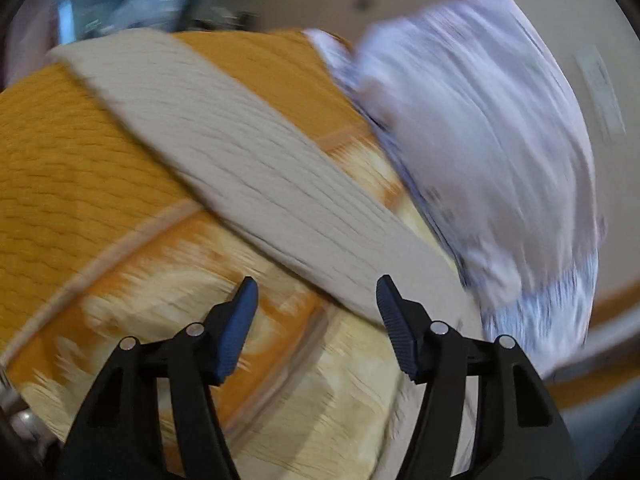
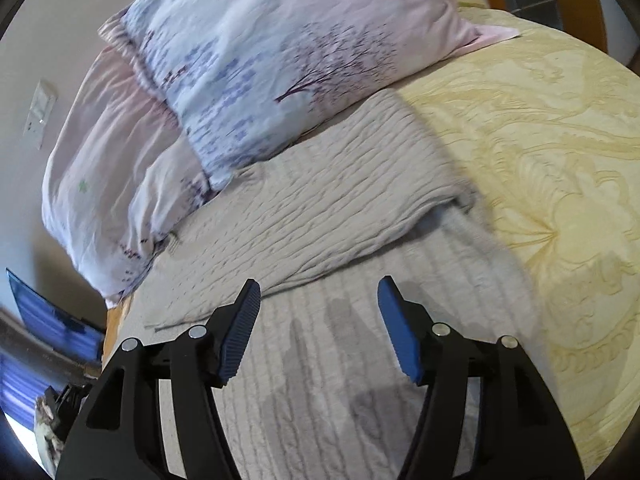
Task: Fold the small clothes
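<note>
A beige ribbed knit garment [image 2: 320, 216] lies on the bed, one part folded over the rest, its far edge against the pillows. In the left wrist view it shows as a long folded beige strip [image 1: 248, 160] running diagonally across the bedspread. My left gripper [image 1: 316, 292] is open and empty, hovering just short of the strip's near end. My right gripper [image 2: 318, 292] is open and empty, above the lower layer of the garment, just short of the folded edge.
A yellow and orange patterned bedspread [image 2: 560, 184] covers the bed; it also shows in the left wrist view [image 1: 80, 168]. Two floral pillows [image 2: 280, 52] lie at the head, blurred in the left wrist view [image 1: 480, 140]. A wall [image 2: 32, 60] with a switch is behind.
</note>
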`<state>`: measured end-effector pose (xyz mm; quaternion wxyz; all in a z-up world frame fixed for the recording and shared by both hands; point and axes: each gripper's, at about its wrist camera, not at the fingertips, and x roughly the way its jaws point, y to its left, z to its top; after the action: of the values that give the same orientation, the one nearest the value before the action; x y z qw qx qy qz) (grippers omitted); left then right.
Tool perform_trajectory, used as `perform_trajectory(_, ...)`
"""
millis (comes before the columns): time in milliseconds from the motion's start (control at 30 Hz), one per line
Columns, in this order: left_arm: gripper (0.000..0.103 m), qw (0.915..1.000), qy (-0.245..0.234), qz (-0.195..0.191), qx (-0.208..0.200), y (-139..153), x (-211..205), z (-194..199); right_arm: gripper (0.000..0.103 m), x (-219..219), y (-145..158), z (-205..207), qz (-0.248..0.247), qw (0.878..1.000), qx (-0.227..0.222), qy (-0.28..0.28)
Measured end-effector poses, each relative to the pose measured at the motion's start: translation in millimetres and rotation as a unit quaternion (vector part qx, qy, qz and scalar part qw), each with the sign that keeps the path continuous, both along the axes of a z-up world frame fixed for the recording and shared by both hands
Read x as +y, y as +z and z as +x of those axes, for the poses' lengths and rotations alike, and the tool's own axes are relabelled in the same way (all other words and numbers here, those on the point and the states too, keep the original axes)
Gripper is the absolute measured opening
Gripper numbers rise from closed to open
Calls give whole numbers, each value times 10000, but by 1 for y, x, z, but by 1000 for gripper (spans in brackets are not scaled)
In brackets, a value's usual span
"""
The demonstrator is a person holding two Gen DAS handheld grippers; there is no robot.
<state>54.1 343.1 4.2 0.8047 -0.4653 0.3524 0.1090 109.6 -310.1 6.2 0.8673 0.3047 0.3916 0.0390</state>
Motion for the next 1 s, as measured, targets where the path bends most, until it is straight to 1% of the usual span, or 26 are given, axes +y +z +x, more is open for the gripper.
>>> perform_trajectory(33,57,9998,196,-93,-38,-3,11,-2,63,2,1,-1,6,10000,-13,39)
perform_trajectory(167,53,9963,714,-437,-203,-10,41,-5,66,4,5,-4,-4,9999,-71,82)
perform_trajectory(200,50,9956,777,-474,-234,-11,45,-4,67,5,6,-5,-18,9999,-88,86)
perform_trajectory(300,35,9925,1033,-618,-233,-17,59,-1,67,5,7,-6,-27,9999,-110,114)
perform_trajectory(333,30,9912,1097,-691,-252,-20,66,-2,67,6,8,-6,-26,9999,-112,125)
perform_trajectory(367,27,9905,1143,-730,-248,-22,68,-1,68,6,7,-6,-25,9999,-111,130)
perform_trajectory(433,16,9892,1211,-794,-214,-24,69,0,68,7,7,-5,-13,9998,-106,161)
perform_trajectory(500,9,9893,1217,-782,-186,-24,68,1,68,8,6,-4,-2,9998,-99,194)
perform_trajectory(600,7,9904,1154,-666,-379,-12,61,2,68,10,6,-3,2,9997,-107,240)
perform_trajectory(700,6,9915,917,-553,-745,14,45,13,68,11,8,-4,-15,9995,-166,263)
perform_trajectory(833,6,9908,239,-426,-1263,55,5,42,68,9,12,-7,-37,9994,-255,232)
perform_trajectory(900,6,9886,-117,-388,-1453,71,-20,57,68,7,14,-8,-38,9994,-275,227)
perform_trajectory(967,6,9842,-574,-370,-1634,86,-53,76,68,6,15,-10,-36,9993,-296,221)
perform_trajectory(1000,6,9806,-854,-392,-1719,93,-74,88,68,5,15,-10,-37,9993,-301,211)
